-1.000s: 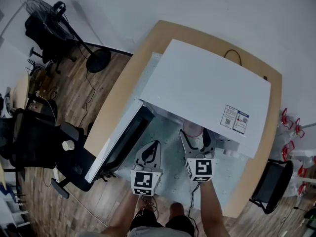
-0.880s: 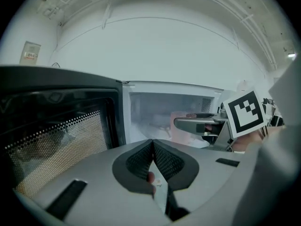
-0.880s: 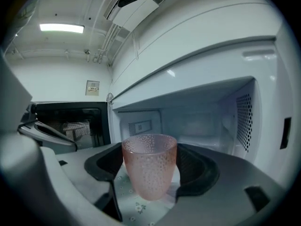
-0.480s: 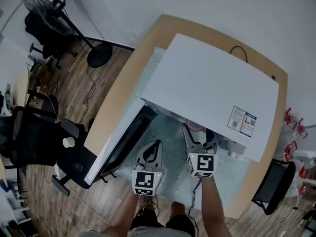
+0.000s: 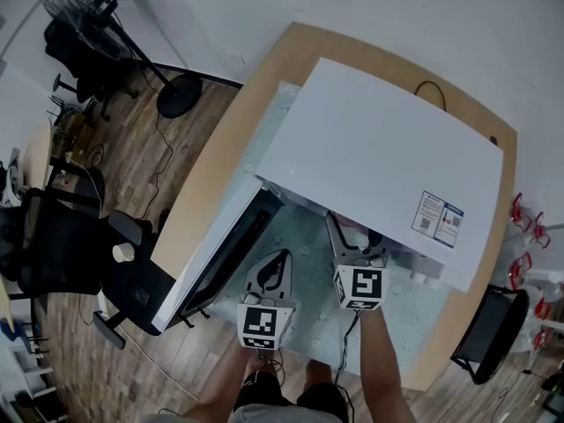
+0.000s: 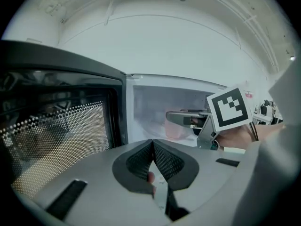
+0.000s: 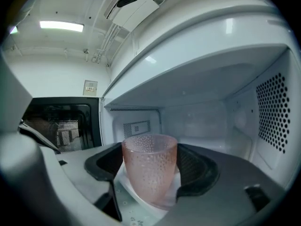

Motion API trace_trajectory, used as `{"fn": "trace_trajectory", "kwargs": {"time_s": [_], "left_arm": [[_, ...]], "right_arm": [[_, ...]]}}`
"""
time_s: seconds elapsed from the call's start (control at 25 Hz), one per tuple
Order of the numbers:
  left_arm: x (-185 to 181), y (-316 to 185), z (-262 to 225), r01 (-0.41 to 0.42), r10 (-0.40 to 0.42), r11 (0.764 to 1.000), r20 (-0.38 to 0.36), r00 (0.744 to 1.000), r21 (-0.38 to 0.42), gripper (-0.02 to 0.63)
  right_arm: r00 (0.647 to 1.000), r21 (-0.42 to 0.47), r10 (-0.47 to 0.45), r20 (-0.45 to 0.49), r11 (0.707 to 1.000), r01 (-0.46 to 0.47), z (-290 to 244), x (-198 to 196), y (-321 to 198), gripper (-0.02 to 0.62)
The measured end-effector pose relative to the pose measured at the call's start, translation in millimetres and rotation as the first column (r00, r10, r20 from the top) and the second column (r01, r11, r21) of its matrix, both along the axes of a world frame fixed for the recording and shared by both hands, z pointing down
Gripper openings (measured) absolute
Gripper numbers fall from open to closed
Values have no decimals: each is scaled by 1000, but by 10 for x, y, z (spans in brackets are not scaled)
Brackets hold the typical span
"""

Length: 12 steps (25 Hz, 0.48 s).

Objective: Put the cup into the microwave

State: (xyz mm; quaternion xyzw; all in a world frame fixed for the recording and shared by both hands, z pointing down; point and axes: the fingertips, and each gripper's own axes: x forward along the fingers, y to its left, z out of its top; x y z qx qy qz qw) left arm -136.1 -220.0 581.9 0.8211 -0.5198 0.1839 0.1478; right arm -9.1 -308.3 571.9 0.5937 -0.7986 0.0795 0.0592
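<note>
Nearest us, our left gripper (image 6: 153,147) hangs low over the pale dotted mat (image 5: 304,263), jaws pressed together with nothing between them, just beside the open door (image 6: 56,140) with its perforated screen, which swings out to our left. To its right and slightly ahead, our right gripper (image 7: 151,155) is clamped on the cup (image 7: 149,173) – pink, dimpled, translucent and upright – one padded jaw on each side of it. The cup sits in the mouth of the microwave (image 5: 379,157), with the white cavity ceiling overhead, the vented side wall to the right and the back wall beyond; we cannot tell whether its base touches the cavity floor. From above, the white top of the oven hides the cup and the tips of the right jaws. The oven stands on a curved wooden table (image 5: 220,148); past its edge are a black office chair (image 5: 62,254) and a pedestal fan (image 5: 79,16) on the plank floor
</note>
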Motion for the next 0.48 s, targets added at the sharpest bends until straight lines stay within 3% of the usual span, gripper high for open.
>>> {"fn": "trace_trajectory", "kwargs": {"time_s": [0.48], "left_arm": [[-43, 23, -40, 12, -12, 1000, -1, 1000, 6, 23]], "right_arm": [[1000, -27, 8, -18, 1000, -8, 50, 21, 28, 362]]}}
